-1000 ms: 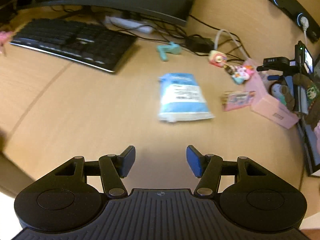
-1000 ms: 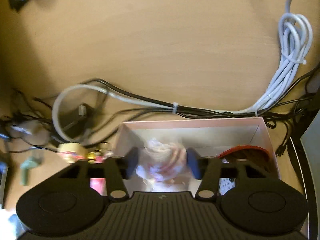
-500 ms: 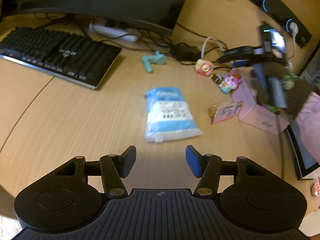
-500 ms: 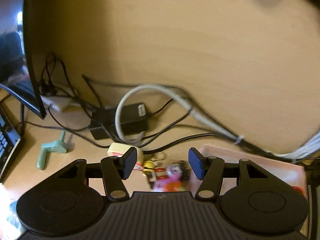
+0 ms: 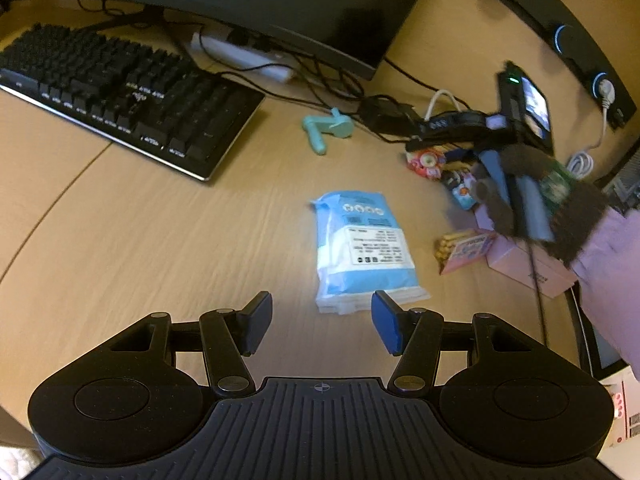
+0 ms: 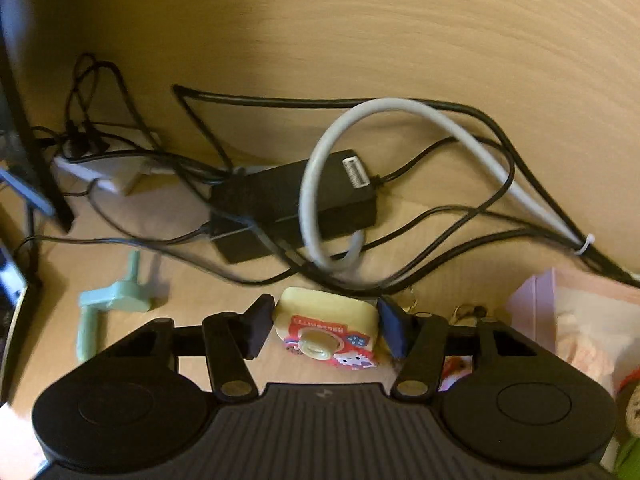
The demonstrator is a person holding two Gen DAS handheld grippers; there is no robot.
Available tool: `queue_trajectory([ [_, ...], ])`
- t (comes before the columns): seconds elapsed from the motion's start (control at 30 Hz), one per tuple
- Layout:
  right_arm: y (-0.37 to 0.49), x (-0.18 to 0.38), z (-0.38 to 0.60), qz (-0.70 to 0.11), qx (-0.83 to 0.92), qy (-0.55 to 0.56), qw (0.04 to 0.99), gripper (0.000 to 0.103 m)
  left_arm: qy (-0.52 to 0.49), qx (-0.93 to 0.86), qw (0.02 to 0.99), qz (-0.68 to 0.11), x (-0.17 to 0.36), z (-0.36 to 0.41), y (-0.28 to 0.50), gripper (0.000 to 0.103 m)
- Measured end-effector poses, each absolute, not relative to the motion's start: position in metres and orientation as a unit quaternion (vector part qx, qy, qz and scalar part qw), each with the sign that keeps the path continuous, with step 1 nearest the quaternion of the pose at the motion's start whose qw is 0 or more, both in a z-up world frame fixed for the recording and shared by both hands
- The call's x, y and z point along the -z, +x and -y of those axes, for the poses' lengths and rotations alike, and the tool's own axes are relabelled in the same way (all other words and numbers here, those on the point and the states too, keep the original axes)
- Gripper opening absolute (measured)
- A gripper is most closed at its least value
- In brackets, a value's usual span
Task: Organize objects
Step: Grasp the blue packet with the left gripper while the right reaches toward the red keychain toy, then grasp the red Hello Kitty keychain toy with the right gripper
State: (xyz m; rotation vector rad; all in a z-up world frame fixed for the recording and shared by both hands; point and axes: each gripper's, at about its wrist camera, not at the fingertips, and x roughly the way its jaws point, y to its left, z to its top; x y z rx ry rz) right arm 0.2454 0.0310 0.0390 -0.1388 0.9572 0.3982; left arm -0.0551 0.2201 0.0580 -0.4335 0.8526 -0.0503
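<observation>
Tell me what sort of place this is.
Most likely a home or office computer desk: a black keyboard in front of a monitor, with tangled cables and a power strip behind.

No text can be read for sure: the blue packet (image 5: 362, 250) at frame centre carries a blurred white label, and the toy camera (image 6: 328, 330) carries inverted, illegible lettering.

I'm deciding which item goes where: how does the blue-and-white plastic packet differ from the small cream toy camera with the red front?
The blue-and-white plastic packet is a flat, soft pouch; the small cream toy camera is a rigid, boxy block. The packet lies in open desk space, ahead of the left hand-held gripper; the camera sits between the fingers of the right hand-held gripper, beside tangled cables. Both rest on the wooden desk.
</observation>
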Motion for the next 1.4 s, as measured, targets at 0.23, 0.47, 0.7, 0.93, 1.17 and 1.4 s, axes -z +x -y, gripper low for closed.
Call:
queue_trajectory([
  [0.23,0.154,-0.045,-0.012,-0.490,-0.285,-0.091,0.819,0.056,-0.211,0.042,0.891,-0.400,-0.059,-0.212,-0.026,0.059],
  [0.47,0.070,-0.069,0.020,-0.438,-0.301,-0.114,0.839,0.064,-0.151,0.009,0.892,-0.426,-0.059,-0.173,0.030,0.060],
  [0.7,0.035,-0.082,0.055,-0.388,-0.274,-0.145,0.868,0.077,-0.113,-0.004,0.891,-0.439,-0.043,-0.146,0.057,0.069],
  [0.93,0.028,-0.079,0.063,-0.379,-0.266,-0.137,0.876,0.077,-0.088,-0.005,0.881,-0.465,-0.030,-0.138,0.064,0.069],
  [1.17,0.028,-0.081,0.047,-0.365,-0.281,-0.145,0.876,0.077,-0.093,-0.006,0.887,-0.453,-0.037,-0.145,0.055,0.058],
  [1.4,0.044,-0.064,0.014,-0.368,-0.312,-0.144,0.864,0.077,-0.128,-0.013,0.877,-0.463,-0.036,-0.182,0.003,0.056],
])
